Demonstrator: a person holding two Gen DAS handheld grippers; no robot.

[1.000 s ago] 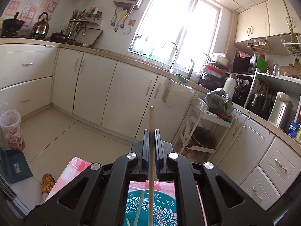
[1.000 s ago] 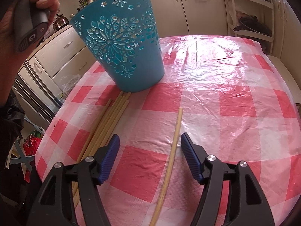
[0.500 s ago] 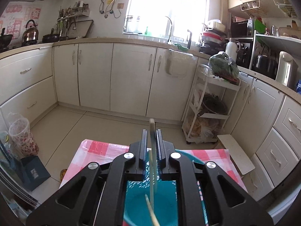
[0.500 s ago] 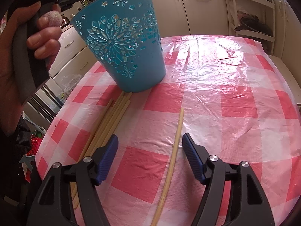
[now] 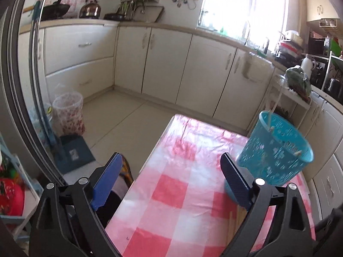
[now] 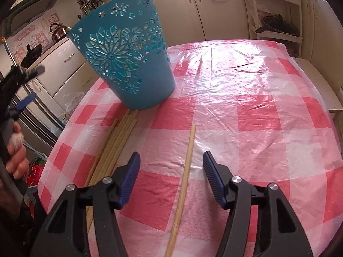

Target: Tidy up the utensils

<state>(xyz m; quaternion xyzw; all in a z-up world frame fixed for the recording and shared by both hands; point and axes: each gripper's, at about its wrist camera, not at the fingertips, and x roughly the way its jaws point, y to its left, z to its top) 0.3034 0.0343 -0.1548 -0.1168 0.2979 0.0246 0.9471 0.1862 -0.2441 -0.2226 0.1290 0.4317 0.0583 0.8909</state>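
My left claw is opening wide with nothing between its jaws, clear of the bin that collects the chopsticks. My right claw is closing astride a lone chopstick on the tabletop, pads not yet touching; the bundle waits beside it.

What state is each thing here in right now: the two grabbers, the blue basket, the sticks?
left gripper: jaws opening, nothing between them
right gripper: closing around the single chopstick, pads not touching it
teal basket: upright, chopsticks inside
chopstick bundle: lying flat beside the basket
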